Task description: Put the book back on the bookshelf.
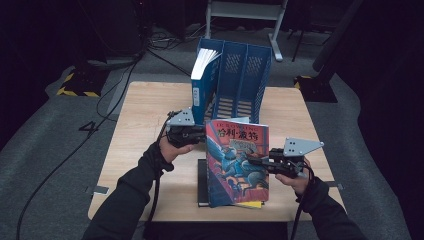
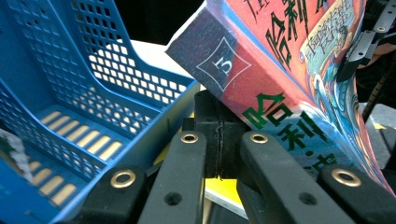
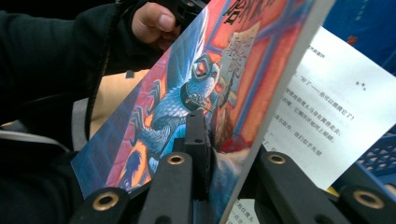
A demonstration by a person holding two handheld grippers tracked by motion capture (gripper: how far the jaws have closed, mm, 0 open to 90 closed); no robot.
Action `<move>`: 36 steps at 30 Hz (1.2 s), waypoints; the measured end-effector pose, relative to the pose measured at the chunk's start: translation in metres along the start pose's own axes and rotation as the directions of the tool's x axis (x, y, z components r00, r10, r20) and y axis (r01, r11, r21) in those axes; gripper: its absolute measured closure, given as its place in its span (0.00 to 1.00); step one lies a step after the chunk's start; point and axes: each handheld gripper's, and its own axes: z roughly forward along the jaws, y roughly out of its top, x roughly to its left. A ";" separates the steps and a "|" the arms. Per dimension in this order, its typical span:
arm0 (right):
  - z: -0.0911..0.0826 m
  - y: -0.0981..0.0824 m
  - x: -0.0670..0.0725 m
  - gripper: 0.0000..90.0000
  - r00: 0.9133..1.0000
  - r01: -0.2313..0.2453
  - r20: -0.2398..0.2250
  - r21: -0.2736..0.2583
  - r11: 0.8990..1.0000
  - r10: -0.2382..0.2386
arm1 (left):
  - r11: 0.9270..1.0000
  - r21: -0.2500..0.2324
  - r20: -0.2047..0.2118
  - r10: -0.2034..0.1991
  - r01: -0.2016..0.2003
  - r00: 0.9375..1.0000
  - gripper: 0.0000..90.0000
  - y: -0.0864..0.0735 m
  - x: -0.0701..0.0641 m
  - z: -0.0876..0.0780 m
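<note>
Blue-and-red book (image 1: 236, 162) stands raised between both grippers: right gripper (image 1: 256, 161) clamps only its front cover; left gripper (image 1: 199, 134), jaws together and empty, props the spine. Risk: cover bends, pages swing open, book drops.

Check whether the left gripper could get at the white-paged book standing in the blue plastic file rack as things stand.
Probably not yet: the left gripper is shut against the colourful book's spine, though the path to the white-paged book looks unobstructed.
</note>
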 end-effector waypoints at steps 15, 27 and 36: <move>0.002 0.006 -0.003 0.93 0.982 0.079 0.179 -0.051 0.996 -0.069 | 0.995 -0.019 -0.051 0.098 -0.099 0.994 1.00 0.044 -0.001 -0.004; -0.013 -0.001 0.012 0.93 0.982 0.125 0.154 -0.072 0.990 -0.113 | 0.993 -0.043 -0.093 0.101 -0.105 0.991 0.96 0.040 -0.028 -0.008; -0.019 -0.007 0.022 0.94 0.979 0.148 0.155 -0.088 0.985 -0.133 | 0.986 -0.073 -0.039 0.147 -0.150 0.988 0.97 0.051 -0.043 -0.011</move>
